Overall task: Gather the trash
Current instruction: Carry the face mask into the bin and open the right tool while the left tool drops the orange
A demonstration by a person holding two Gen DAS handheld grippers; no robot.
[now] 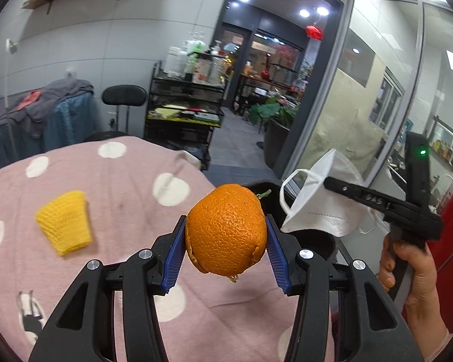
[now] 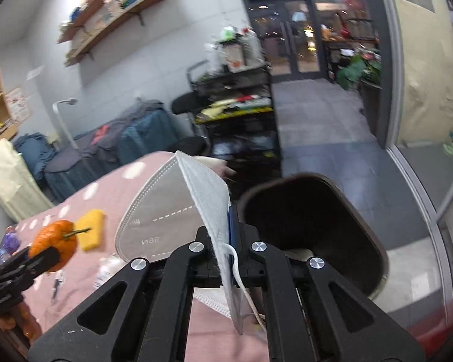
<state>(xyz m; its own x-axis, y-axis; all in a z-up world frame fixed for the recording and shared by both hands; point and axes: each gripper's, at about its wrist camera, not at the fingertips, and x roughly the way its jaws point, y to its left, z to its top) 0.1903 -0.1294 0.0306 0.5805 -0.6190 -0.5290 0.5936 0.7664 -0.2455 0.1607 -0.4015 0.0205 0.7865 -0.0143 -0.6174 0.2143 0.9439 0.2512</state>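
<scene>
Left gripper [image 1: 226,235] clamps orange peel [image 1: 226,229], right gripper [image 2: 231,226] clamps face mask [image 2: 172,211] beside bin [image 2: 314,211]; neither dropped, yellow sleeve [image 1: 64,221] remains.

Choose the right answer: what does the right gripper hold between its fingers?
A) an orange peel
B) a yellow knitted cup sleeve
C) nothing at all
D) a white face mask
D: in the right wrist view the right gripper is shut on the white face mask, near the dark bin, while the orange peel sits in the left gripper.
</scene>
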